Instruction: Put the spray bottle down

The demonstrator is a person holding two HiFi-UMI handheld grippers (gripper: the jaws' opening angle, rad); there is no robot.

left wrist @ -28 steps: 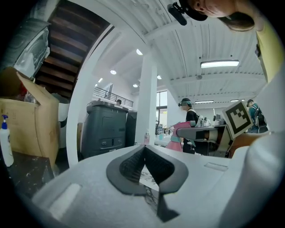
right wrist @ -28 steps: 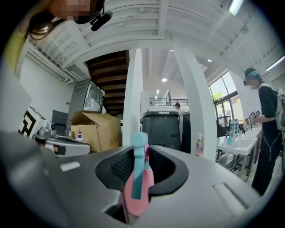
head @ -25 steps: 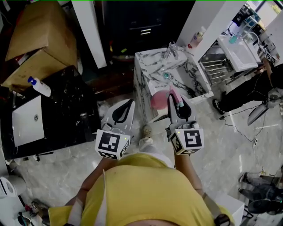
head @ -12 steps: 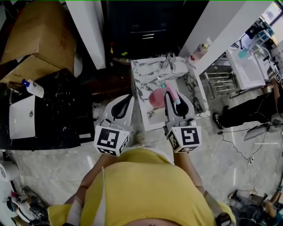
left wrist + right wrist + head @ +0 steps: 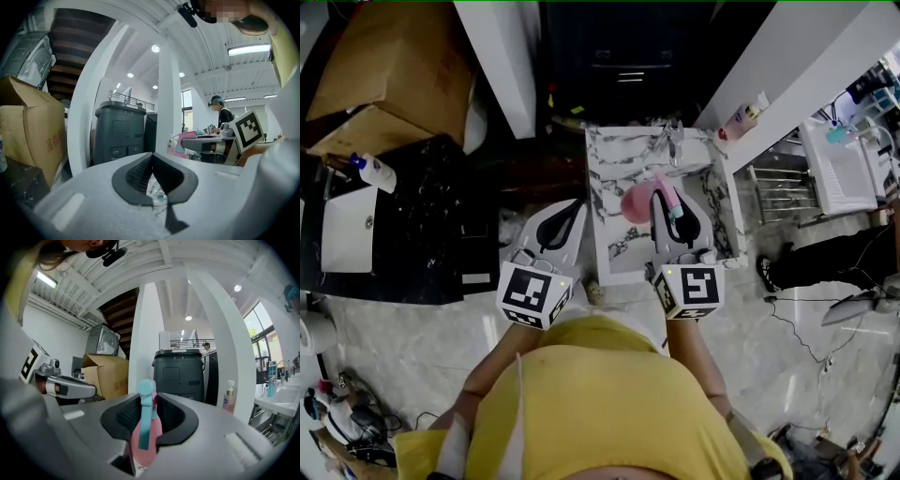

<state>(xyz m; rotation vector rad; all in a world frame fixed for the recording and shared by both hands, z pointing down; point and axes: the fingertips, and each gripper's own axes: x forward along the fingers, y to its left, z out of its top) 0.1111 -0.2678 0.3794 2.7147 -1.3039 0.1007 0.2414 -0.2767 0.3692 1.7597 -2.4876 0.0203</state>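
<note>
right gripper clamped on pink spray bottle, left gripper closed empty, head view places bottle over marble vanity

spray bottle: showing a pink body under a turquoise trigger head
right gripper: wearing a pale grey shell with black pads and black-and-white square markers at the back
left gripper: wearing the same pale grey, black pads and black-and-white markers
vanity counter: showing white marble with dark grey veining
left counter: showing glossy black with faint pale flecks
basin: showing plain white
pump bottle: showing white with a blue top
cardboard box: showing brown
shirt: showing yellow
floor: showing pale grey marbling
cabinet: showing dark grey
</note>
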